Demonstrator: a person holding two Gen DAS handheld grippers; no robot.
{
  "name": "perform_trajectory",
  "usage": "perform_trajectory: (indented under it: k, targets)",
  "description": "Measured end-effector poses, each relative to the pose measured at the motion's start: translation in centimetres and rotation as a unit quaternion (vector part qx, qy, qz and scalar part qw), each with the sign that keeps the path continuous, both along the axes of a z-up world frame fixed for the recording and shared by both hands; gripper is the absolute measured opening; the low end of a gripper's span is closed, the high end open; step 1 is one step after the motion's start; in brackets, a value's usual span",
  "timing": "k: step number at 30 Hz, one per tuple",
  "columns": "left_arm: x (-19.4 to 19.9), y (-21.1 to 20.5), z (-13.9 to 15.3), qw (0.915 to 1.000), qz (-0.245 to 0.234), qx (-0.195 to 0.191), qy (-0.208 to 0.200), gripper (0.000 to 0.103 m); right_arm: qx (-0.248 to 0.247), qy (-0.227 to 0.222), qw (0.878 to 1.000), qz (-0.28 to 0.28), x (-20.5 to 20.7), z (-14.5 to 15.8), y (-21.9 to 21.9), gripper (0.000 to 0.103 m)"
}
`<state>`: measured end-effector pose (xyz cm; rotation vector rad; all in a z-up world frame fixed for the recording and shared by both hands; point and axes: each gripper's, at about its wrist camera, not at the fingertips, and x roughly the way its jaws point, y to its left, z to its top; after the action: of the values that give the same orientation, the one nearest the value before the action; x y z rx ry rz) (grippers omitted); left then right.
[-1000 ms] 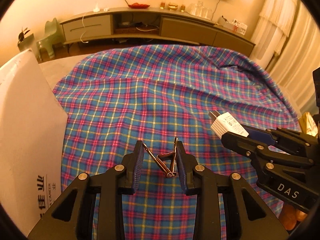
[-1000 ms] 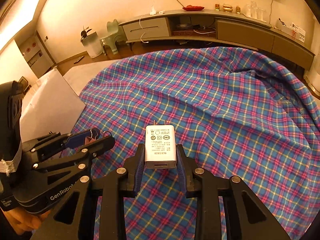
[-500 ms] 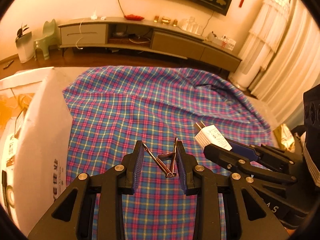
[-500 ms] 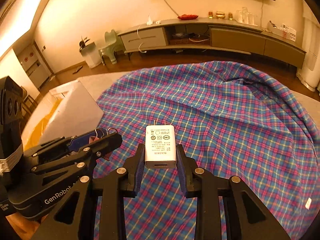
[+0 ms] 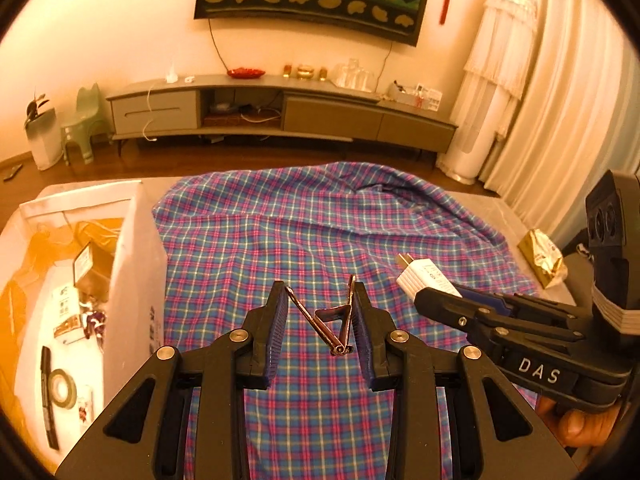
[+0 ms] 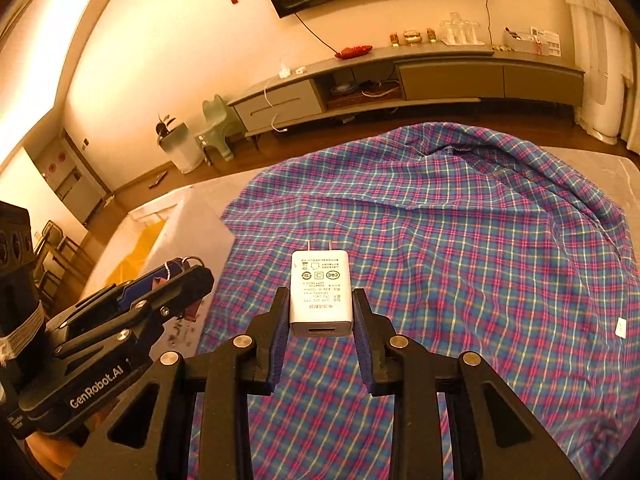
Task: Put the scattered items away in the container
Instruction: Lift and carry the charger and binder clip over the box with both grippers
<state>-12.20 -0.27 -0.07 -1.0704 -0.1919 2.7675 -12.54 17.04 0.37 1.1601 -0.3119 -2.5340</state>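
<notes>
My left gripper (image 5: 320,320) is shut on a metal binder clip (image 5: 332,324) and holds it above the plaid cloth (image 5: 312,232). My right gripper (image 6: 320,320) is shut on a white USB wall charger (image 6: 320,292), prongs pointing forward; it also shows in the left wrist view (image 5: 424,280). The white box (image 5: 136,264) stands at the left, open, with a marker (image 5: 48,396), a tape roll (image 5: 62,388) and small packets inside. In the right wrist view the box (image 6: 192,232) lies left, beyond the left gripper (image 6: 176,284).
A gold foil packet (image 5: 544,256) lies on the table at the right edge of the cloth. A small white tag (image 6: 621,327) lies on the cloth at right. A TV cabinet (image 5: 280,112) and curtains (image 5: 560,100) stand behind.
Both grippers have risen and tilted up with their items still held. The open inside of the white box has come into the left wrist view.
</notes>
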Motion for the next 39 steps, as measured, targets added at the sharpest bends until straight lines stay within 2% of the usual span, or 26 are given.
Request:
perform_trajectory:
  k: [12, 18, 24, 31, 39]
  targets:
    - [5.3, -2.2, 3.1, 0.9991, -0.012, 0.015, 0.038, 0.032, 0.005, 0.031, 0.999, 0.026, 8.2, 1.5, -2.9, 0.031]
    - [7.0, -5.1, 4.3, 0.9982, 0.001, 0.031, 0.051, 0.032, 0.008, 0.034, 0.999, 0.042, 10.5, 2.0, -5.2, 0.031]
    - [8.1, -8.5, 5.0, 0.9969, 0.024, 0.05, 0.056, 0.032, 0.017, 0.05, 0.997, 0.064, 11.6, 3.8, -7.8, 0.031]
    - [8.9, -12.3, 4.7, 0.9953, 0.048, 0.064, 0.055, 0.032, 0.024, 0.059, 0.994, 0.085, 12.2, 5.3, -11.2, 0.031]
    - [9.2, -17.5, 2.3, 0.9913, 0.086, 0.095, 0.031, 0.032, 0.031, 0.052, 0.992, 0.106, 11.9, 5.4, -14.7, 0.031]
